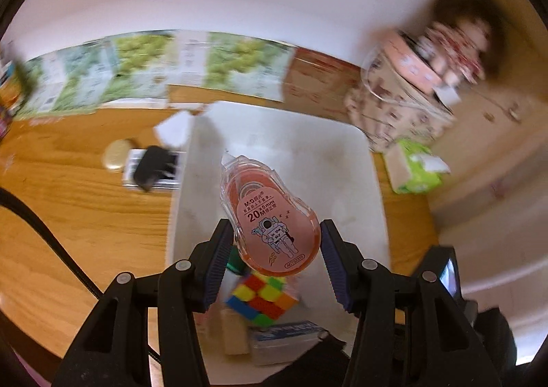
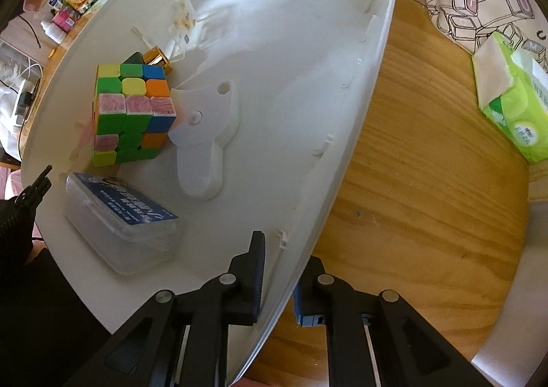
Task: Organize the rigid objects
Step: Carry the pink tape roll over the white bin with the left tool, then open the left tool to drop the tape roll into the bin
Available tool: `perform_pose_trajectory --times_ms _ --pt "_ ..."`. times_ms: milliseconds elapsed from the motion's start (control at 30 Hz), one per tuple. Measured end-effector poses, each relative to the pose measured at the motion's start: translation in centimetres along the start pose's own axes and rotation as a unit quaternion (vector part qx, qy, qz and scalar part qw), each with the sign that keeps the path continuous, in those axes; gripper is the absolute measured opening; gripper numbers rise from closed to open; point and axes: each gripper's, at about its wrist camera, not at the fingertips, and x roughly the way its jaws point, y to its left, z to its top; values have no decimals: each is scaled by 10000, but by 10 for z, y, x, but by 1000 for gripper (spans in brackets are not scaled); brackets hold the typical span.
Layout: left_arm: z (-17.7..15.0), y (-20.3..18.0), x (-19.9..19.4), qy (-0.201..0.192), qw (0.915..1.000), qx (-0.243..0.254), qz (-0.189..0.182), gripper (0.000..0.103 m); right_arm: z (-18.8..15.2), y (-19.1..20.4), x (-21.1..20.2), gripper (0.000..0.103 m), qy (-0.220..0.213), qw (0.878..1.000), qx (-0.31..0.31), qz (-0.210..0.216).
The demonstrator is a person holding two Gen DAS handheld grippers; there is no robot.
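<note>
We found the left gripper (image 1: 277,250) clamped on an orange correction tape dispenser (image 1: 270,212), its pads pressed to the wide rear end and the nozzle pointing away from the camera. The dispenser hung in the air above a white plastic bin (image 1: 342,154) that stood on a wooden table (image 1: 85,209).

The right gripper (image 2: 277,279) straddled the near rim of the same white bin (image 2: 359,85), one finger inside the wall and one outside, jaws set narrow about the thin edge. We could not tell whether the pads were pressing on the rim.

Inside the bin we noted a Rubik's cube (image 2: 132,113), a clear lidded box with a blue label (image 2: 123,212) just beside it, a white moulded plastic part (image 2: 205,140) touching the cube's side, and a small gold cylinder (image 2: 157,56) behind the cube. A small clear packet (image 2: 183,15) lay further back.

On the table outside the bin stood a green tissue pack (image 2: 513,96) and a printed cloth bag (image 2: 479,0). The left view also showed a gold oval case (image 1: 116,157) beside a black item, too blurred to name.
</note>
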Motion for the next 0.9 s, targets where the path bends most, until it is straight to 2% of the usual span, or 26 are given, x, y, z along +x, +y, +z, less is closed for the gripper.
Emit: perform_pose_trajectory --times_ms 133,367,467,533,667,900 --pt "-10 -16 7 145 9991 364 -156 56 -3 2 1 14 -21 10000 -2 -54" --pt "-27 -17 9 210 9980 470 -364 57 -13 8 -4 12 -111 9995 112 -266" --pt "-29 -11 4 133 9974 454 -550 63 -16 12 -8 11 -121 9991 213 -341" --pt "-29 -7 -1 0 9973 479 -553 74 -16 15 -13 10 -117 9988 299 -376" --pt "-26 5 -11 -155 9972 557 -482 76 -7 18 -11 8 -104 9973 576 -447" --pt "-21 43 -25 -176 9973 563 -436 76 -5 15 -12 4 -113 9903 1263 -574"
